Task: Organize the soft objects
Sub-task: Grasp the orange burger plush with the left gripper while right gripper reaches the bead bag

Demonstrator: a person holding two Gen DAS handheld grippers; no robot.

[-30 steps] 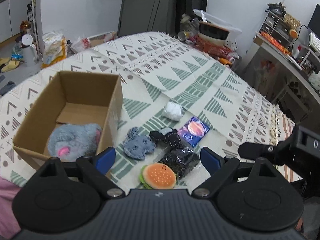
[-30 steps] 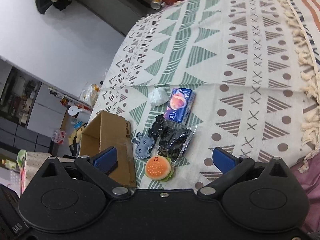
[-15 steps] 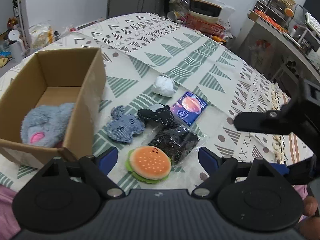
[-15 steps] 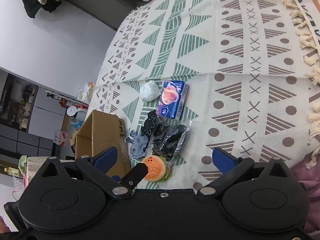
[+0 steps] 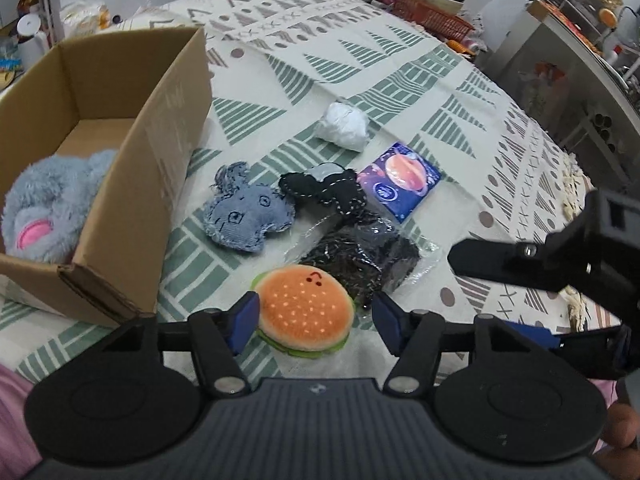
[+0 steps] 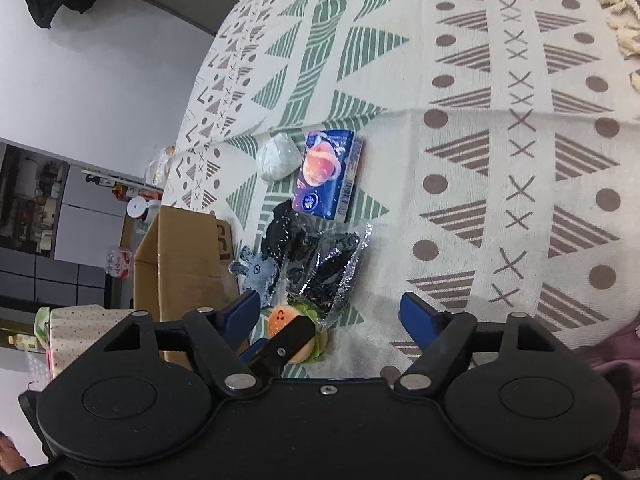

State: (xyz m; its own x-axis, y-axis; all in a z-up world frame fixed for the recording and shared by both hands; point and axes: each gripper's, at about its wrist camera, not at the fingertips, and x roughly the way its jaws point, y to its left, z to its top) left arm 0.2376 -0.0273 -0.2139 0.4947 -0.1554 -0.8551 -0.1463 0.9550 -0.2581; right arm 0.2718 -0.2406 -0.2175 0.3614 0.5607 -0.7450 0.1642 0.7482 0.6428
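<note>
Left gripper [image 5: 314,314] gapes around orange burger plush [image 5: 306,311] (green rim).

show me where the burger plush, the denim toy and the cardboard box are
burger plush [image 5: 306,306], left wrist view, top bun.
denim toy [image 5: 248,216], left wrist view, stitched face.
cardboard box [image 5: 160,148], left wrist view, outer side wall.

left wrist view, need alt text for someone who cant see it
The open left gripper straddles a burger plush on a patterned cloth. Left, a cardboard box holds a grey plush.
</note>
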